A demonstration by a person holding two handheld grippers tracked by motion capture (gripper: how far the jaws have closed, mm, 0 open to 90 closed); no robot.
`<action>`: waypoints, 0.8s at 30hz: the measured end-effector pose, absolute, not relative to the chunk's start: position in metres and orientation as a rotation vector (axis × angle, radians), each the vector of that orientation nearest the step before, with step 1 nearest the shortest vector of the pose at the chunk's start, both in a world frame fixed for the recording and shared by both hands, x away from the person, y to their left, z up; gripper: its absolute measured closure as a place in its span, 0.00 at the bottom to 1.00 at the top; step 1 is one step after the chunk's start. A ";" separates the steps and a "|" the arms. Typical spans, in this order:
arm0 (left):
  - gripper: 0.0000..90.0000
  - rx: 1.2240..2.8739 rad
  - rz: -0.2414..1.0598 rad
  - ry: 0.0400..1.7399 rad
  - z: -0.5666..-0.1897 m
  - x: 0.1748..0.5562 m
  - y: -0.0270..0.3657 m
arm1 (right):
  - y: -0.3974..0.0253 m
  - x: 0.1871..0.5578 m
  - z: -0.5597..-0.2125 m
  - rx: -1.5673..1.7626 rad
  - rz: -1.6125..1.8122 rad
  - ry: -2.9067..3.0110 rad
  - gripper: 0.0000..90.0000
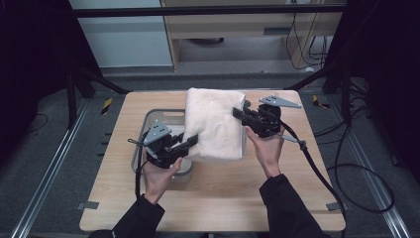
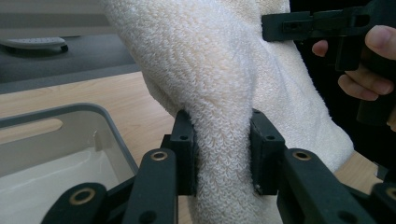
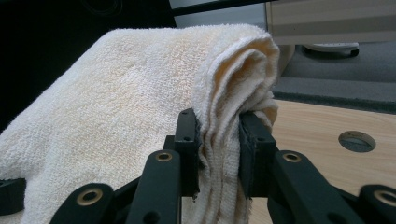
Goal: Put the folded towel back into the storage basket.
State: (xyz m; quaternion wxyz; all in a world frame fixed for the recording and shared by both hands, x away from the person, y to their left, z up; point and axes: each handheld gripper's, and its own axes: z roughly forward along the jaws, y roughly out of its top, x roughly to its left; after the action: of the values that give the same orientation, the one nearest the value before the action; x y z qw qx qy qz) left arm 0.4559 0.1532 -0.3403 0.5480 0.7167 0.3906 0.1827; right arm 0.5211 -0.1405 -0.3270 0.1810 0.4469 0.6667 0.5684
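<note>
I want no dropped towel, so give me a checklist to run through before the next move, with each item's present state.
1. Left gripper pinches the towel: ok, cloth fills the gap between its jaws.
2. Right gripper pinches the towel: ok, several folded layers sit between its jaws.
3. Towel lifted off the table: ok, it hangs between both grippers.
4. Bin under the towel's left part: ok, its grey rim shows beside the left gripper.
5. Bin free inside: cannot tell, the towel hides most of it.
6. Cables clear of the towel: ok, they trail toward the person.
</note>
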 end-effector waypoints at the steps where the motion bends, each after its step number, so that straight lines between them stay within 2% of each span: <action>1: 0.74 1.695 0.435 0.925 -0.340 0.456 0.154 | -0.139 0.521 -0.326 1.263 1.611 1.881 0.80; 24: 0.74 1.653 0.475 0.954 -0.333 0.450 0.200 | -0.092 0.525 -0.314 1.201 1.630 1.900 0.80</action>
State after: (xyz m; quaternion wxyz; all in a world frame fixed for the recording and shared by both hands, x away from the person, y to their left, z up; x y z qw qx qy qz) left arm 0.4501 0.2000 -0.3325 0.5542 0.6996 0.4038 0.2010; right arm 0.5253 -0.0917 -0.3141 0.1816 0.4252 0.6731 0.5772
